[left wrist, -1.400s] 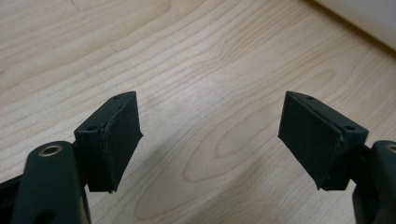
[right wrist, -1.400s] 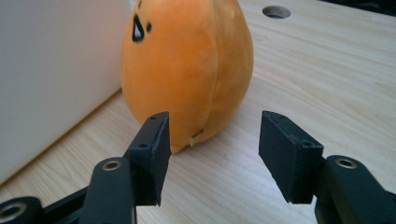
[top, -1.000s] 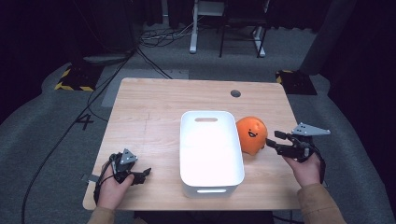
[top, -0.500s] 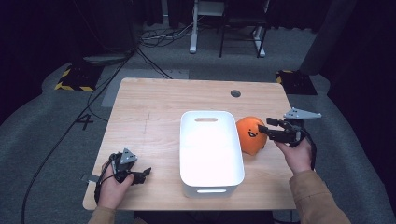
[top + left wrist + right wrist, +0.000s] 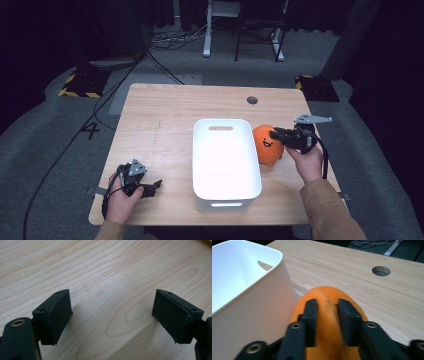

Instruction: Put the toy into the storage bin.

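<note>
Your right hand [image 5: 306,159] reaches in from the lower right edge of the tabletop [image 5: 165,120], forearm angled up and inward, wrist roughly level, so the right tongs [image 5: 274,135] point left toward the white bin [image 5: 226,192]. Those tongs have just been closing, and in the right gripper view they pinch a ridge of the orange plush toy [image 5: 327,312] between their pads, the soft fabric bunched up in the narrow gap. The toy sits on the tabletop just beside the bin's right wall, near its far end, its printed face turned toward you in the high view. Your left hand [image 5: 125,196] rests low on the near left part of the tabletop, well apart from the bin, knuckles up and the left tongs [image 5: 152,186] aimed right along the wood. The left tongs have just been opening and stand wide apart, with bare wood grain between the two black pads [image 5: 56,315].
</note>
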`<state>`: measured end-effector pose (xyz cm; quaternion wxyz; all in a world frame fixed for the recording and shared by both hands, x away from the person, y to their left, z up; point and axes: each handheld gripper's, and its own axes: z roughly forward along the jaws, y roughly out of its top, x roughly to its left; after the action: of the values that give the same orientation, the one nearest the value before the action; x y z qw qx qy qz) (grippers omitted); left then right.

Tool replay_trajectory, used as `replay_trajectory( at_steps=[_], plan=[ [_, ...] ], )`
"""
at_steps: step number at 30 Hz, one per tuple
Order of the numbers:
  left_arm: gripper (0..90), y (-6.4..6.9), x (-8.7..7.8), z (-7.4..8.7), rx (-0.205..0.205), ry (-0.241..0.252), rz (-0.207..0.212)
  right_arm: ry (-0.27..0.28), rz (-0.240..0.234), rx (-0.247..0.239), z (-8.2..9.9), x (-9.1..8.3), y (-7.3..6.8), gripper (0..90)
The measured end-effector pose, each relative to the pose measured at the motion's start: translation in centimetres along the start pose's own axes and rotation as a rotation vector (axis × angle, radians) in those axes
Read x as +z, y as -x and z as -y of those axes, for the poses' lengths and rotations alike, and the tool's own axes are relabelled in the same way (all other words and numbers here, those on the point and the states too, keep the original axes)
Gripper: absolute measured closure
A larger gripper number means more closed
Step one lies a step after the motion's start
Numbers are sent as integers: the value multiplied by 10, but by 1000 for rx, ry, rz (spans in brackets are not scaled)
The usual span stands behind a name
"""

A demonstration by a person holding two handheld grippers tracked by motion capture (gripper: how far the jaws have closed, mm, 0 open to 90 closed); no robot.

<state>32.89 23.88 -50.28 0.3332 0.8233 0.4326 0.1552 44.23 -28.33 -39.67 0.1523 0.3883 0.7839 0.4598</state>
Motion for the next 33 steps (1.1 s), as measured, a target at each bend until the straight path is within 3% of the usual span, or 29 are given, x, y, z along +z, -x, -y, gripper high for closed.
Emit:
replay_trajectory(
  at_steps=[4, 15, 25, 33],
  plan=[
    [163, 0, 0, 0, 1, 0, 1, 27, 8, -9, -1, -7, -2, 786],
    [139, 2, 2, -2, 4, -3, -8, 89, -3, -18, -9, -36, -2, 791],
    [136, 2, 2, -3, 7, -4, -11, 166, -38, -19, -18, -70, -1, 793],
    [136, 2, 2, -3, 7, -2, -14, 264, -98, -1, -22, -94, 3, 800]
  ],
)
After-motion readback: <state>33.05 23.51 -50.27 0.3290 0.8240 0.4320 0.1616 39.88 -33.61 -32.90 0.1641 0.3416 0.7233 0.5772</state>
